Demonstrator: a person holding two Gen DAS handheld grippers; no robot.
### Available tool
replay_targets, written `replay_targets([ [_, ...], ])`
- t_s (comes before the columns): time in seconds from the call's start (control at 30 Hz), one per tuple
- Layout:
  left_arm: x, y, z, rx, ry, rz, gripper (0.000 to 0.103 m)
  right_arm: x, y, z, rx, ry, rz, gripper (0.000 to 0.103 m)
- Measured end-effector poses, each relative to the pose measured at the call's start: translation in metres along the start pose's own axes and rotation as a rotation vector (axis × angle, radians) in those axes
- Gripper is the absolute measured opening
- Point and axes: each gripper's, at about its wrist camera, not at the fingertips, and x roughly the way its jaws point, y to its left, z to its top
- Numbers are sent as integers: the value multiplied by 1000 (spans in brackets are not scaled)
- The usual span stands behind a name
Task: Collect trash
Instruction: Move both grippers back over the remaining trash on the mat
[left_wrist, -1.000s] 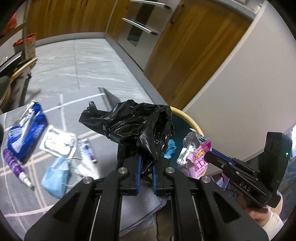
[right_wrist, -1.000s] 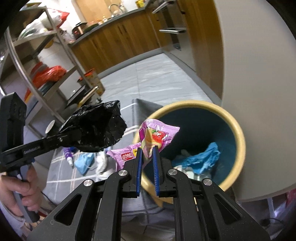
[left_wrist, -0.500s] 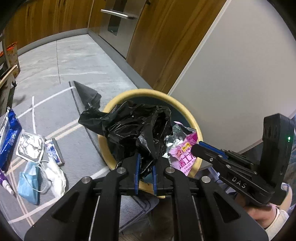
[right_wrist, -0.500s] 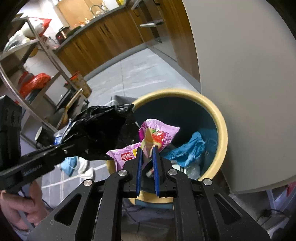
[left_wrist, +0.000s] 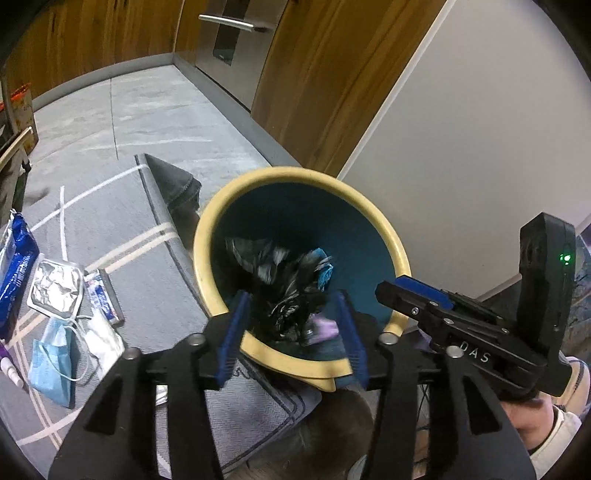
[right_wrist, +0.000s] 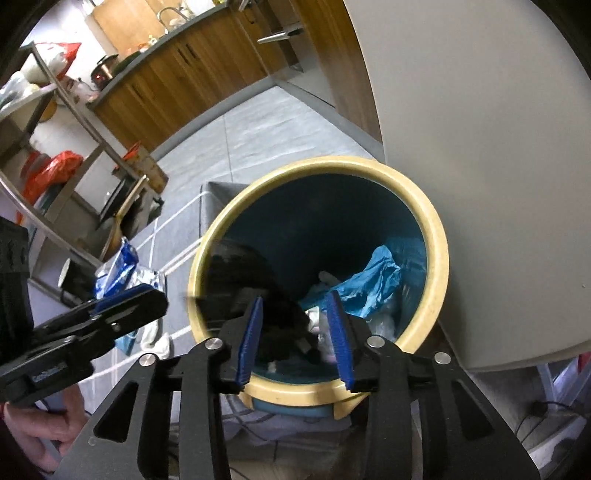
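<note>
Item: yellow-rimmed bin (left_wrist: 207, 236) with a dark blue inside, standing on a grey rug (left_wrist: 122, 218) beside a white wall. Left gripper (left_wrist: 291, 328): jaws spread wide, nothing between them, poised over the near rim. Right gripper (right_wrist: 295, 330): jaws likewise spread and empty, over the same opening. Both seem to be placed directly above the bin mouth so that whatever they let go lands inside. Contents: black plastic bag (left_wrist: 284, 288), blurred and lying low inside the bin; a pink wrapper (left_wrist: 323, 326) beside it; a blue crumpled bag (right_wrist: 369, 280) against the far wall of the bin. Trash not yet collected, on the rug well apart from the bin: blue face mask (left_wrist: 51, 362), foil tray (left_wrist: 55, 284), small tube (left_wrist: 103, 295), blue packet (left_wrist: 16, 266), white crumpled tissue (left_wrist: 103, 339). View notes: the left wrist view alone lays out the remaining litter in full; the right wrist view looks deeper into the bin, showing the blue bag plainly, and takes in a metal shelf rack (right_wrist: 55, 110) and kitchen cabinets (right_wrist: 177, 85). Judged progress: two items binned, several pickups outstanding.
</note>
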Motion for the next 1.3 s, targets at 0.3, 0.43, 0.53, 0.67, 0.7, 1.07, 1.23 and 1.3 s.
replay_targets([
  [0.3,-28,21,-3,-11,-39,41,57,-9,19,3,-16,-44,44,56],
  [0.43,-45,40,-8,-31,-57,67,61,-7,37,2,-57,-44,59,62],
  [0.53,-58,55,-13,-54,-69,86,61,-4,52,0,-88,-35,71,64],
  [0.67,-74,83,-22,-102,-88,123,62,0,71,-2,-130,-26,86,66],
  [0.7,-77,88,-24,-111,-90,128,62,1,77,-3,-144,-22,90,66],
  [1.07,-104,156,-59,-213,-83,236,62,17,133,-17,-264,23,119,67],
  [1.23,-104,182,-76,-251,-46,283,62,26,154,-27,-314,54,128,67],
  [1.3,-100,186,-81,-254,-30,293,62,30,161,-32,-333,66,132,67],
])
